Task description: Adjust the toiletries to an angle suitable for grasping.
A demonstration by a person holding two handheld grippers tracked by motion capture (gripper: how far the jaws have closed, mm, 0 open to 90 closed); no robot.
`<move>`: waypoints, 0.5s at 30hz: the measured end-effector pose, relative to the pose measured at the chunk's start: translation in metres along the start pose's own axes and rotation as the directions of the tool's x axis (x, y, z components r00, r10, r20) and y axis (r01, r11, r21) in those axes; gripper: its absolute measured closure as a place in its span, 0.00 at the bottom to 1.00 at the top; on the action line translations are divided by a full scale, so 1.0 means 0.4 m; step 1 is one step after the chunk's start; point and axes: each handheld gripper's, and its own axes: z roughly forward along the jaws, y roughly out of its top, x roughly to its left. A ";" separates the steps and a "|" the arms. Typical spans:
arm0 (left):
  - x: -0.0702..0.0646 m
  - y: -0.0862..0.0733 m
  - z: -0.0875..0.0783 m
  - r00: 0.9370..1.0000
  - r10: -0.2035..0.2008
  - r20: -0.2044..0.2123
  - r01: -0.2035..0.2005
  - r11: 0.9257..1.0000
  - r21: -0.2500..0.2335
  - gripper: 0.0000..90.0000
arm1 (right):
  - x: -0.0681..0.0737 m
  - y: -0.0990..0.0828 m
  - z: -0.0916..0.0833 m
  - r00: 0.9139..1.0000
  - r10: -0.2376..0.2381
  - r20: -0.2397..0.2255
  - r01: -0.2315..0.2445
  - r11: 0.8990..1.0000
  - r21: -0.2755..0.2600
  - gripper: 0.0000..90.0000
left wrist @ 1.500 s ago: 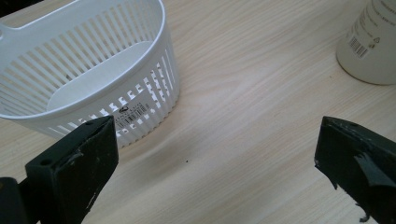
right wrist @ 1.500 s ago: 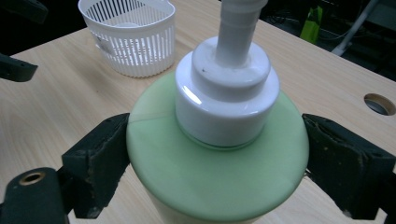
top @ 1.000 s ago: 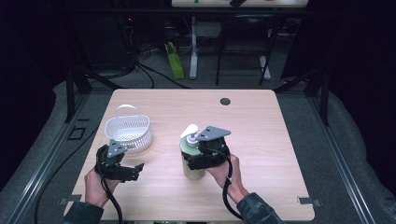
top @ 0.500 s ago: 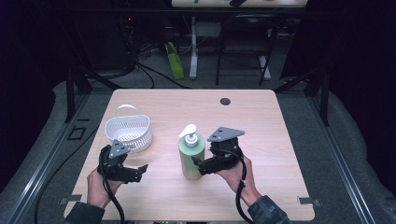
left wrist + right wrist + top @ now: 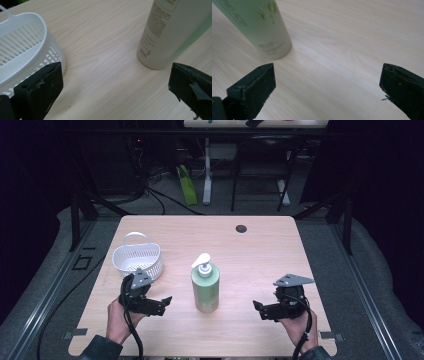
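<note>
Bottle (image 5: 205, 282) of green lotion with a white pump stands upright near the middle of the table (image 5: 260, 255), free of any grip, between my two tools. I hold my left gripper (image 5: 159, 304) low at the near left, its jaws spread wide and empty; in the left gripper view the bottle's base (image 5: 160, 45) sits ahead and to one side, apart from both jaws, while the white basket (image 5: 27, 52) lies just beside the other jaw. I hold my right gripper (image 5: 260, 310) at the near right, well apart from the bottle, jaws likewise spread with nothing between them; in the right gripper view the bottle's foot (image 5: 262, 27) stands off beyond one jaw, with bare wood ahead.

Standing on its flat base, the bottle needs no support, which I judge is why both tools can rest clear of it. The basket (image 5: 138, 258) sits at the left, just beyond my left hand (image 5: 119, 320), its handle up and its mouth open, so it looks ready to receive the bottle. With my right hand (image 5: 300, 329) far off to the side, I judge the left gripper the likelier one to close on the bottle.
</note>
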 end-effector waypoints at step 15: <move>-0.078 0.045 0.031 0.995 0.043 0.091 -0.039 0.999 -0.036 0.00 | -0.056 -0.044 0.025 0.996 0.043 0.074 -0.048 0.996 0.078 0.00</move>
